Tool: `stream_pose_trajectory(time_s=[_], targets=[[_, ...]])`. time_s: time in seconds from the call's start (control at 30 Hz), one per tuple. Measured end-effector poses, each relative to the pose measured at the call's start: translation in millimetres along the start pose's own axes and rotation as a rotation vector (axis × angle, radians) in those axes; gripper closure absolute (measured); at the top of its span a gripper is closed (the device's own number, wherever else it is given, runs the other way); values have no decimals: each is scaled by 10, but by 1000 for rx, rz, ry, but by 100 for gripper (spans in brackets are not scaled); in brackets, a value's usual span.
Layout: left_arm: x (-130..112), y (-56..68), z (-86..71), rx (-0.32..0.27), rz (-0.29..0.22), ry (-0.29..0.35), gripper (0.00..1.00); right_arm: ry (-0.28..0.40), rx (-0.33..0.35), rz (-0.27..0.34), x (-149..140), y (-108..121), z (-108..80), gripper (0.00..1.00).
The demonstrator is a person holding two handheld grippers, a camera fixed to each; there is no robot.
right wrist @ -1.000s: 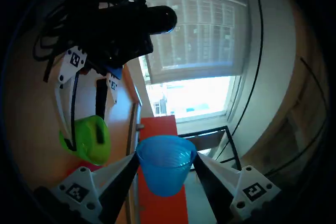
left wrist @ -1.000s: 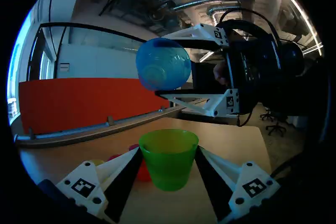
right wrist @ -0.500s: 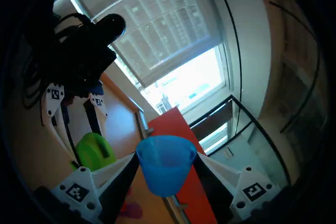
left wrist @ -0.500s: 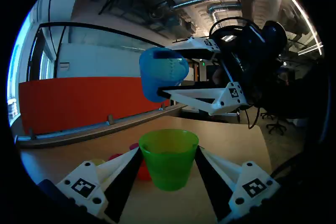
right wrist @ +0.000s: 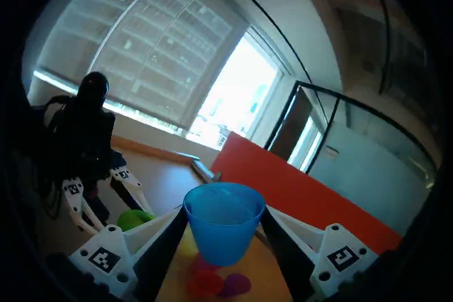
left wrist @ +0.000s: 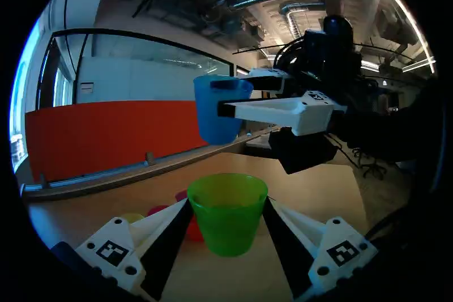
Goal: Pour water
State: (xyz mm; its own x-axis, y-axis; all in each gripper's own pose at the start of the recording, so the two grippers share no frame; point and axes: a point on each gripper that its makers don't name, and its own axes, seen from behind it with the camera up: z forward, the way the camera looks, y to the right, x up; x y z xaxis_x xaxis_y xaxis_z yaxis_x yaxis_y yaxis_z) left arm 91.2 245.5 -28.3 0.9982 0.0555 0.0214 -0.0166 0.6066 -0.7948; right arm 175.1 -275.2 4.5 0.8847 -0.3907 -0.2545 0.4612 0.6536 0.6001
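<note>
In the left gripper view my left gripper [left wrist: 226, 222] is shut on a green cup [left wrist: 227, 211], held upright just above the wooden table [left wrist: 317, 180]. Higher up and beyond it, the right gripper [left wrist: 226, 102] holds a blue cup [left wrist: 218, 108] upright in the air. In the right gripper view my right gripper [right wrist: 224, 234] is shut on that blue cup [right wrist: 224, 227], its mouth facing up. Off to the left and lower stands the left gripper [right wrist: 105, 194] with the green cup [right wrist: 133, 220] between its fingers.
Small red, pink, yellow and purple cups or lids [right wrist: 212, 282] lie on the table below the blue cup, also seen behind the green cup [left wrist: 158, 211]. An orange partition [left wrist: 113, 135] runs along the table's far edge. Office chairs [left wrist: 368, 166] stand at the right.
The blue cup has swung back from lying tipped on its side to upright. The right gripper turned level with it. The left gripper and green cup stayed still.
</note>
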Motion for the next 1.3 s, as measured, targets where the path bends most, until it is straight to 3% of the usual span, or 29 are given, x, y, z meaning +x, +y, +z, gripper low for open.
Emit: stream_pose_trajectory(time_s=[0.2,0.4,0.87,1.3], targets=[[-16,-26,0,4,0,-16,15,-26,30,183,-91,24,15,9],[-105,-50,1,2,15,-61,15,-77,50,315,-287,101,-7,9],[-433,-253,79,20,28,-186,15,-200,65,366,-804,198,-96,8],[-656,-365,157,20,53,-267,15,-269,93,370,-1123,222,-141,8]])
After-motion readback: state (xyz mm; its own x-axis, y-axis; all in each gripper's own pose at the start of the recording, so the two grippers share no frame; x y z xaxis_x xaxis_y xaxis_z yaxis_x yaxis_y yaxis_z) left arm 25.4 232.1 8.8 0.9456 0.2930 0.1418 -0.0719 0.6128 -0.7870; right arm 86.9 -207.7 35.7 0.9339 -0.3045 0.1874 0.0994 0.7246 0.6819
